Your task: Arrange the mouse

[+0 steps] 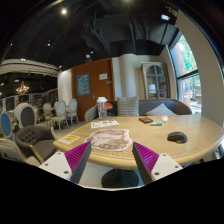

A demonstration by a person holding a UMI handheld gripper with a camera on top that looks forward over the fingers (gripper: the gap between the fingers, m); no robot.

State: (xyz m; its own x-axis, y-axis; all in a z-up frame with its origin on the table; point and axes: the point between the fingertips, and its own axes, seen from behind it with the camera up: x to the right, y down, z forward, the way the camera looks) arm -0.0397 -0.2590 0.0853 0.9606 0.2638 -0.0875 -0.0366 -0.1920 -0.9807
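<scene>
One glossy, pale oval desk (185, 135): flat printed magazine (110, 140) between and just beyond the claw (110, 160) tips; small dark rounded mouse (177, 137) well right. Claw spread wide, holding nothing.

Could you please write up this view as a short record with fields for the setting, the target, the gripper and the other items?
setting: round wooden table in a furnished room with chairs
target: dark mouse on the table, beyond the fingers and to their right
gripper: gripper open, nothing held, apart from the mouse
ahead of fingers: magazine lying flat, another magazine beyond it
other items: small dark object farther back, yellow book near the table edge
</scene>
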